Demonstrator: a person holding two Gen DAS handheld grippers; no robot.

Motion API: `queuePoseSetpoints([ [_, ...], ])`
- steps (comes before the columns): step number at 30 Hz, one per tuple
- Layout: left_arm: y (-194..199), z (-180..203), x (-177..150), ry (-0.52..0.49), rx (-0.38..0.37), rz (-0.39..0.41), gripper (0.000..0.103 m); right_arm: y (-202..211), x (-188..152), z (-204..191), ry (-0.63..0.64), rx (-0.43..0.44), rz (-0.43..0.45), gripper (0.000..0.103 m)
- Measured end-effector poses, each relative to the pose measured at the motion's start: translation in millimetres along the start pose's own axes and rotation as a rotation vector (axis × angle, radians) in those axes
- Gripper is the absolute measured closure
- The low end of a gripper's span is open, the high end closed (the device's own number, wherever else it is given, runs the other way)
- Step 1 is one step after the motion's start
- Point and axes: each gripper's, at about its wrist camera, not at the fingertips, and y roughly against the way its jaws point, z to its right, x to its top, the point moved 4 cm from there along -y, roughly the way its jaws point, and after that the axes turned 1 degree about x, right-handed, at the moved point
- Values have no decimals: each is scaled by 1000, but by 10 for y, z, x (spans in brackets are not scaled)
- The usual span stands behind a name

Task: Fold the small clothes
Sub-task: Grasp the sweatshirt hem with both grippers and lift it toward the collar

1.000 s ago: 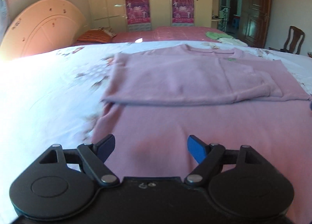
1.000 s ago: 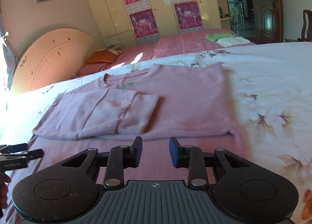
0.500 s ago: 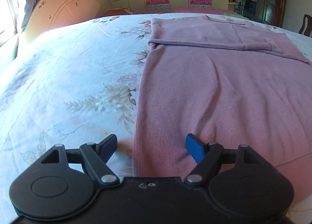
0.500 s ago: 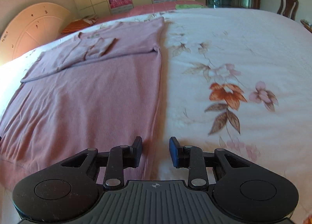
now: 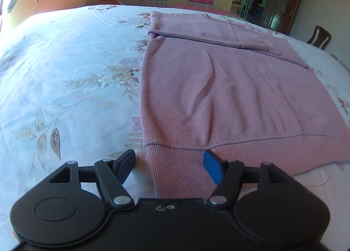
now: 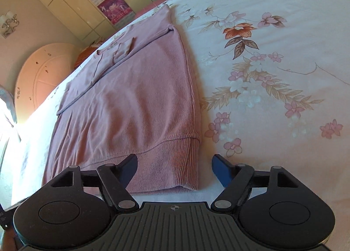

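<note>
Pink ribbed knit sweater (image 5: 229,89) flat on floral bedsheet (image 5: 65,76); left gripper (image 5: 168,163), jaws just narrowing, and right gripper (image 6: 175,167), jaws just widened, both unclamped, straddle hem corners, likely for bottom fold.

A pink ribbed sweater (image 5: 218,89) lies flat on the bed, its sleeves folded across the chest near the top of the frame. In the left wrist view it fills the centre and right, the ribbed hem band running along the lower part. In the right wrist view the sweater (image 6: 140,106) stretches diagonally from lower centre to upper left, its hem corner at lower centre.
</note>
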Motion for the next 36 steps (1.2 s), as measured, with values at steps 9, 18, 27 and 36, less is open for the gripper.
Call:
queuePoseSetpoints([
  [9,-112,-416,106,284,-263,-18,46,-81,346,237,-99,-14,94,46],
  [18,-435,-479,361,405,-379,-41,43,-344,556,231,-57,11,78,47],
  [27,-271,-466,-29,479,-539,-44,45,-158,4,129,-26,171,-30,47],
  [36,-429,-488,6,519,-441,-57,97,-284,127,164,-126,173,-10,84],
])
